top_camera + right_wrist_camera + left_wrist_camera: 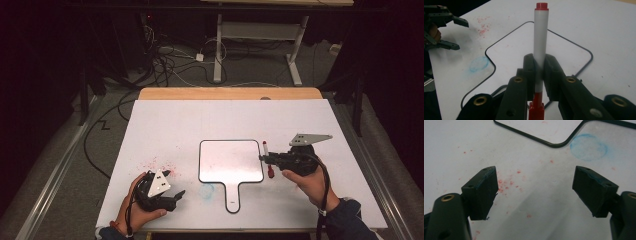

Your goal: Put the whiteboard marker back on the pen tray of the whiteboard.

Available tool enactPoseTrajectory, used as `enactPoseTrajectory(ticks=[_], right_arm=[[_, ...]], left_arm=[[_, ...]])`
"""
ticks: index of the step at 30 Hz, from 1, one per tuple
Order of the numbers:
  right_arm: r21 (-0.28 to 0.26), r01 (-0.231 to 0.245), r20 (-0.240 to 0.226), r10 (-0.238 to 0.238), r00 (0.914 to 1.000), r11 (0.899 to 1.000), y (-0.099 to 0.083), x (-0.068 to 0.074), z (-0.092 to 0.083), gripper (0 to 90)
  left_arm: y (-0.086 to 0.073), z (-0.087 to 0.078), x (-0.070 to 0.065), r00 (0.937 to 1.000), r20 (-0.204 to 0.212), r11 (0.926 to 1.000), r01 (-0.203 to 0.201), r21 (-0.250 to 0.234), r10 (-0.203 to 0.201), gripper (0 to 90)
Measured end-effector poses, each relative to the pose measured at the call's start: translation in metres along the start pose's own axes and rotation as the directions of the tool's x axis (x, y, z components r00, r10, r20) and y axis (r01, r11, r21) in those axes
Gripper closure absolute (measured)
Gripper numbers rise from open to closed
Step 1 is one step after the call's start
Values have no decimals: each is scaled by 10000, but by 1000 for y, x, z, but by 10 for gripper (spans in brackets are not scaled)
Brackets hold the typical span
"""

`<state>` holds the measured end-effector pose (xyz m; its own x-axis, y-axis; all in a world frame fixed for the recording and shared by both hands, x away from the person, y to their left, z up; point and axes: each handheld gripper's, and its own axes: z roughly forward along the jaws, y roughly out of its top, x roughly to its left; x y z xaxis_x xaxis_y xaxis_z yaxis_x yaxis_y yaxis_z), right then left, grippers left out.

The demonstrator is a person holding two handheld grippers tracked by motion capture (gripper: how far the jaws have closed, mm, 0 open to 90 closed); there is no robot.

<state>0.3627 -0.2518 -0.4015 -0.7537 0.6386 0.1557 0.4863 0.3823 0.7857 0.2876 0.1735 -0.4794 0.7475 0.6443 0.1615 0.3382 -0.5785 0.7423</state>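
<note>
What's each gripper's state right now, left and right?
Left gripper: open, nothing between its jaws, over the red-speckled white table.
Right gripper: shut on the white marker with red cap, by the small black-rimmed whiteboard.

A dark room – grey floor (60, 165) strewn with tangled cables (165, 60); a white-legged desk (260, 35) stands beyond the white-topped table (165, 125) with its wooden far edge.

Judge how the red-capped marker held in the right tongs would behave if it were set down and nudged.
The marker looks rigid and light. Its smooth round barrel would probably roll on the flat white table, and might slip in the right tongs, which pinch only a short stretch.
</note>
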Motion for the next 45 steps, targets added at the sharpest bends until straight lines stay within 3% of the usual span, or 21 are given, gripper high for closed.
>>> enactPoseTrajectory(ticks=[7, 10, 13, 18, 23, 26, 29, 32, 34, 39, 41, 45], right_arm=[[415, -979, 169, 973, 9951, 9943, -13, -20, 17, 812], [477, -1457, 9, 1458, 9893, 9882, -19, -28, 29, 812], [489, -1657, 163, 1650, 9862, 9850, -21, -32, 40, 803], [678, -1326, 839, 1268, 9884, 9888, -19, -29, 56, 808], [1074, -613, 1692, 425, 9847, 9923, -20, -25, 69, 802], [1271, -129, 2142, -148, 9767, 9918, -19, -21, 72, 769], [1382, 226, 2225, -532, 9735, 9902, -17, -19, 75, 734], [1787, 1048, 2422, -1470, 9590, 9783, -13, -18, 81, 713], [1867, 1196, 2572, -1660, 9520, 9751, -10, -18, 84, 711], [1767, 815, 2910, -1311, 9477, 9809, -9, -28, 84, 698], [1639, 541, 2806, -991, 9547, 9850, -9, -31, 83, 689], [1560, 433, 2866, -872, 9541, 9868, -10, -32, 84, 688]], left_arm=[[3, 2, 0, 10000, 44, 10000, -37, -5, 37, 200], [4, 5, -1, 9998, 115, 9998, -178, 81, 177, 200], [4, 6, -1, 9996, 176, 9997, -201, 147, 199, 200], [4, 7, -2, 9994, 214, 9994, -266, 213, 261, 200], [4, 7, -3, 9992, 247, 9991, -329, 263, 323, 200], [4, 7, -3, 9992, 241, 9990, -334, 281, 327, 200], [4, 7, -3, 9992, 219, 9990, -340, 287, 334, 200], [4, 8, -3, 9992, 194, 9988, -365, 330, 359, 200], [5, 8, -4, 9990, 195, 9986, -405, 344, 398, 200], [4, 7, -3, 9991, 205, 9989, -364, 304, 358, 200], [4, 7, -3, 9991, 207, 9989, -366, 304, 359, 200], [4, 7, -3, 9990, 211, 9988, -391, 295, 385, 200]])
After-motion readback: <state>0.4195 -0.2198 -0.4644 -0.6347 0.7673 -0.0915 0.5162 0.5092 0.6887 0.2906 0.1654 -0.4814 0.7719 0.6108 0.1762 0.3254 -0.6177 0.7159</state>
